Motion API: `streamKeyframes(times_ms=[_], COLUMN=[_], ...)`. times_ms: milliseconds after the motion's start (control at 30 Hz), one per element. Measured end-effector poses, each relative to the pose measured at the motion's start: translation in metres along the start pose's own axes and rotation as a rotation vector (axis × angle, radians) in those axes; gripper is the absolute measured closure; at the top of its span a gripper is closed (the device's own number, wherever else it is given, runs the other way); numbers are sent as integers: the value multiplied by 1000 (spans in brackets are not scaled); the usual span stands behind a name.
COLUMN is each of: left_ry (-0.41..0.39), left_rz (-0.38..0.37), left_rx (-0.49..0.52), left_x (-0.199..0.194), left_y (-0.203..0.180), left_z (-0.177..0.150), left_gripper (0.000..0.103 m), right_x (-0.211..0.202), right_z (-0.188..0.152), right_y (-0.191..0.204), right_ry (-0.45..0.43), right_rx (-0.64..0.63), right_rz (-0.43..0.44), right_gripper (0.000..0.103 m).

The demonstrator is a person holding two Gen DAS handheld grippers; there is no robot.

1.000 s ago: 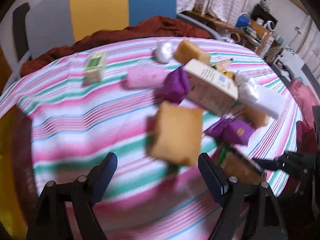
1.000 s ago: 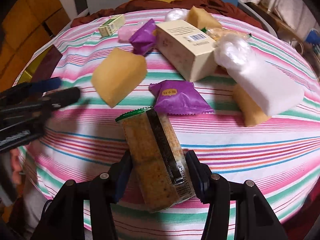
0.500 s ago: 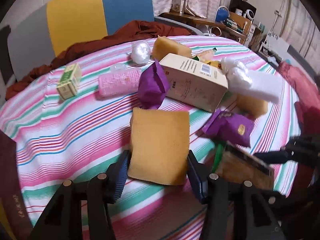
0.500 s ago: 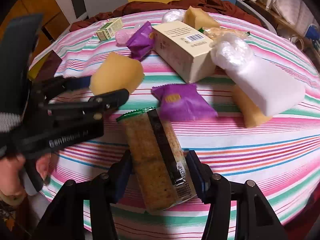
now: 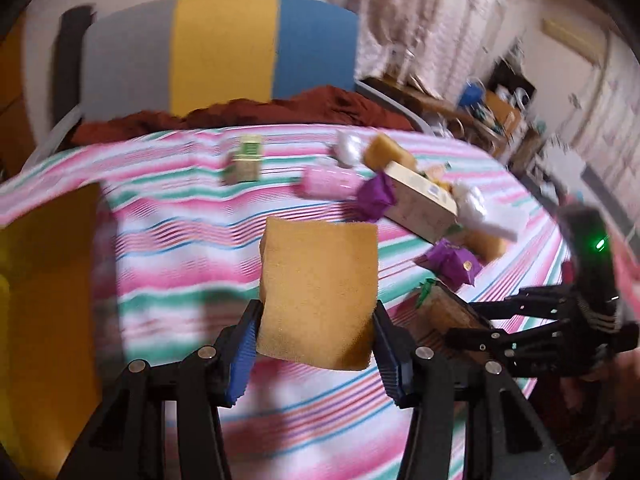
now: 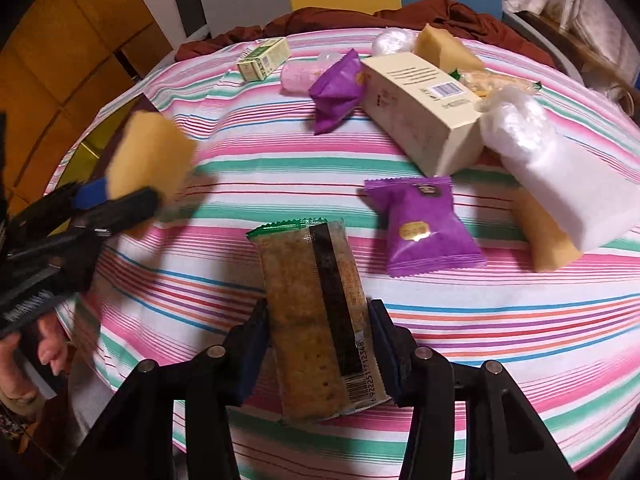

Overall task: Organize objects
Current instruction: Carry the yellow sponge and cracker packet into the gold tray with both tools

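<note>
A round counter point(image 6: 400, 312) under a pink, green and white striped cloth carries the things. Seen from the right wrist camera, at 12 o'clock lie a small green carton point(image 6: 264, 59), a pink roll point(image 6: 298, 76), a purple packet point(image 6: 338, 90), a white wad point(image 6: 390, 43) and a yellow sponge point(image 6: 444, 50). At 1 o'clock a cream box point(image 6: 420, 108) touches a white plastic bag point(image 6: 560, 172), which lies over another yellow sponge point(image 6: 548, 240) at 3 o'clock. A second purple packet point(image 6: 424, 224) lies near the centre.

left hand-held gripper point(image 5: 316, 344) | clamps yellow sponge point(image 5: 318, 294) | above striped tablecloth point(image 5: 180, 248)
</note>
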State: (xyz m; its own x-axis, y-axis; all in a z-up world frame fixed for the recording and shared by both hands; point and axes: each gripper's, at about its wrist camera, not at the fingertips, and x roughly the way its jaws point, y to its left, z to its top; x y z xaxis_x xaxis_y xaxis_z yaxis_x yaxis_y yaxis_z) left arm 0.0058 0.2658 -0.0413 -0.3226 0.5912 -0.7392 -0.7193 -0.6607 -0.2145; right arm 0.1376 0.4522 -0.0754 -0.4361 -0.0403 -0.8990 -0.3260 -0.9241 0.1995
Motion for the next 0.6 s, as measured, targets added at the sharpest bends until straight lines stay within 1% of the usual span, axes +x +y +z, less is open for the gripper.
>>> streamKeyframes(times_ms=[67,133,300,433,533,600], left_ry=[-21,-41,-70,-62,-52,-43], left_rz=[13,47,183,257,292,312], left_rx=[-60,-90,-175,-266,-317,-346], left_x=[-18,-36,-74,-88,-91,-93], left_y=[22,41,98,143,165,178], left_z=[-5,-11,-26,-39,-48,-54], left_gripper=[50,50,50,50,50,50], right_x=[-3,-2,1,-1,-1,-1], right_z=[-1,-1,-1,-2,-4,-4], right_y=[-1,-1,1,-3,-1,3], right_ry=[-2,-3,-8,-12,-20,-34], right_rx=[-2,2,22,26,21,25], right_rz=[-1,2,18,17,15,30], right_gripper=[54,54,54,54,54,54])
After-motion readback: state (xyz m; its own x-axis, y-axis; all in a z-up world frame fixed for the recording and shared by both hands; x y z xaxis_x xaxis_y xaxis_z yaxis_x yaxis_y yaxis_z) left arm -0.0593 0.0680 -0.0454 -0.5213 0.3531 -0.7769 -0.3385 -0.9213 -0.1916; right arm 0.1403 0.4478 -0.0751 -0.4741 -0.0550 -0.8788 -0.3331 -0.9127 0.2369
